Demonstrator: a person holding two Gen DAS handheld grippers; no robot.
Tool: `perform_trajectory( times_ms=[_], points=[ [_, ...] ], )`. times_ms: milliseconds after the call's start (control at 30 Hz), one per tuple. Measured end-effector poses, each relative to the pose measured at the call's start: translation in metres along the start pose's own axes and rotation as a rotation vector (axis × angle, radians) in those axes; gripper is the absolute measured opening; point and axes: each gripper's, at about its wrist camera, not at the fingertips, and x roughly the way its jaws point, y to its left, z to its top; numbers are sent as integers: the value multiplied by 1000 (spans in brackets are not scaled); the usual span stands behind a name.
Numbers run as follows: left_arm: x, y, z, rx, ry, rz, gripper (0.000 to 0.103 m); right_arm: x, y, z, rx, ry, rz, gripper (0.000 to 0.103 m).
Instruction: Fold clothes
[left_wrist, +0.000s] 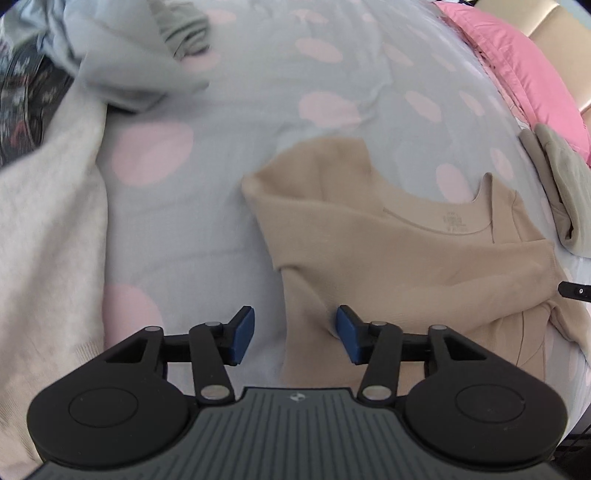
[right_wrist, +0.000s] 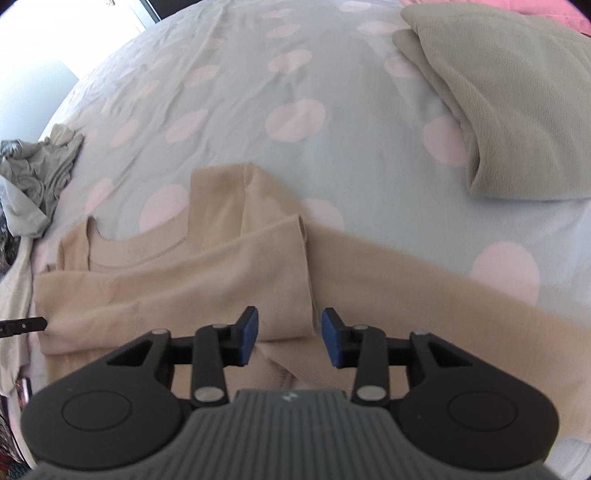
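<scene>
A pale blue bedsheet dotted with pink circles covered the bed, with a pink quilt at two o'clock in the left wrist view. The tan shirt lay flat on the sheet (neckline towards twelve o'clock), one sleeve folded across its chest and another stretching out towards four o'clock in the right wrist view. The left gripper hung released over the shirt's left edge, its blue pads apart and gripping nothing. The right gripper was likewise released above the folded sleeve's cuff end. A folded olive-grey garment sat at one o'clock, a crumpled grey pile at nine o'clock, and a cream knit lay at nine o'clock from the left wrist.
</scene>
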Motion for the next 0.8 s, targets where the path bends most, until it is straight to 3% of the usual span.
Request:
perform_trajectory(
  times_ms=[67,133,167,300,433,533,667,800],
  points=[
    [6,-1,-6,-14,11,-1,21,11,-4,-3,41,14,5,28],
    [9,-1,-9,-30,5,8,19,20,-7,-6,73,21,-2,7],
    [10,0,-9,-39,3,11,19,23,-7,-7,64,22,-20,6],
    [7,8,-9,-58,7,2,21,28,-8,-10,43,42,-63,5],
    [-8,19,-4,-90,20,65,22,23,-8,-10,17,46,-124,5],
    [-24,24,4,-57,-38,139,18,15,-12,-9,14,27,-158,7],
    [-44,32,25,-139,-134,42,18,-3,-8,-6,25,-30,-133,10],
    [-37,26,45,-138,-149,50,19,-10,16,-2,-43,-71,-94,10]
  ],
)
